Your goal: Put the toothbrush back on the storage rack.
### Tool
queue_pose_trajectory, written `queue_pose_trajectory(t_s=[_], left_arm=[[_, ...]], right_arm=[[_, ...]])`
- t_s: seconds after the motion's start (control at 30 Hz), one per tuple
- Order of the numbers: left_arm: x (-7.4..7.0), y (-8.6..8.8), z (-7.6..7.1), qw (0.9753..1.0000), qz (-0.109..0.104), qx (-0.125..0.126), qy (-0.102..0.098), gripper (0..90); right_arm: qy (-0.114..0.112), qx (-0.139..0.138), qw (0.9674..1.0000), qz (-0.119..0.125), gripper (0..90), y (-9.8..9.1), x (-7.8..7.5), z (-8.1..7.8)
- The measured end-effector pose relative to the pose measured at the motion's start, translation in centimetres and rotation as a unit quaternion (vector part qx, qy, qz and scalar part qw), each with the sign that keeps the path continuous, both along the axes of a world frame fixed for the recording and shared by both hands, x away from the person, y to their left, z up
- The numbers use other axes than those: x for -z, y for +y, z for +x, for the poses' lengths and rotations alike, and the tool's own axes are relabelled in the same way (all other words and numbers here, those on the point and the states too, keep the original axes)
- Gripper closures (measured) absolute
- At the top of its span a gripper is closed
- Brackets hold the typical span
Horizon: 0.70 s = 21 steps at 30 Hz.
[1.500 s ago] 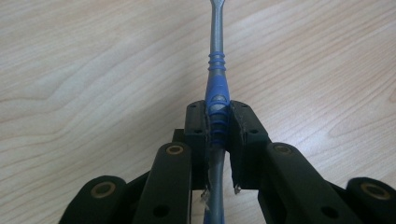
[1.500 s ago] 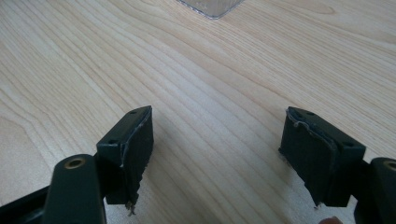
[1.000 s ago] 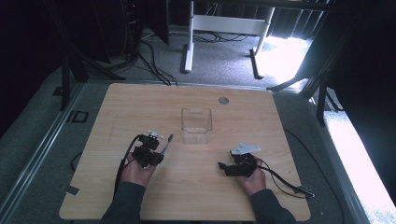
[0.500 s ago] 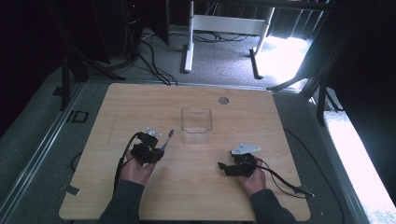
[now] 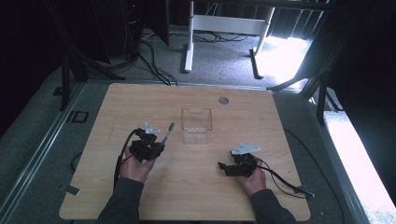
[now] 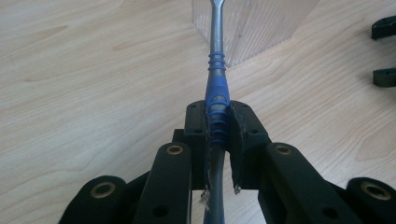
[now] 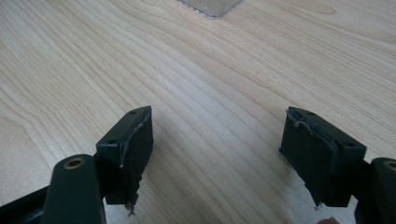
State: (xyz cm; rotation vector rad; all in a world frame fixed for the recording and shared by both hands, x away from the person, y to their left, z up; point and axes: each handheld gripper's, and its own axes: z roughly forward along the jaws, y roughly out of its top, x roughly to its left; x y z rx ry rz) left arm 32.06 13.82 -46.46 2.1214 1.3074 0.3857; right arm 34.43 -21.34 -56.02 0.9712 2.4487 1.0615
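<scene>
My left gripper [image 6: 218,122] is shut on the blue ribbed grip of a toothbrush [image 6: 215,60]. Its grey neck points ahead toward a clear plastic box [image 6: 261,28]. In the high view the left gripper [image 5: 158,143] is left of the table's middle, with the toothbrush [image 5: 167,133] slanting up and its head near the lower left corner of the clear box [image 5: 196,125]. My right gripper [image 5: 224,167] rests low at the right front. Its jaws stand wide open in the right gripper view [image 7: 219,140], with bare wood between them.
The wooden table [image 5: 280,121] has a small round grommet [image 5: 223,100] near its far edge. Cables trail from both grippers across the front of the table. Beyond the far edge are a dark floor, cables and white stand legs [image 5: 189,56].
The left gripper and the toothbrush have shifted a little toward the clear box, and the brush head now sits farther up in the picture. The right gripper has stayed put.
</scene>
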Motion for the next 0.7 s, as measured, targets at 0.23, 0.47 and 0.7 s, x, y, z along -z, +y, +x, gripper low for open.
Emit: queue_pose_trajectory(t_s=[0.23,0.47,0.7], left_arm=[[0.05,-0.08,0.07,1.0000,-0.004,0.001,-0.002,78.7],[-0.23,-0.05,0.13,0.9999,-0.007,0.001,-0.009,78.8],[-0.29,0.00,0.24,0.9998,-0.012,0.003,-0.018,78.7]], right_arm=[[0.000,0.000,1.0000,0.000,24.8,0.00,0.00,0.00],[0.000,0.000,1.0000,0.000,24.8,0.00,0.00,0.00],[0.000,0.000,1.0000,0.000,24.7,0.00,0.00,0.00]])
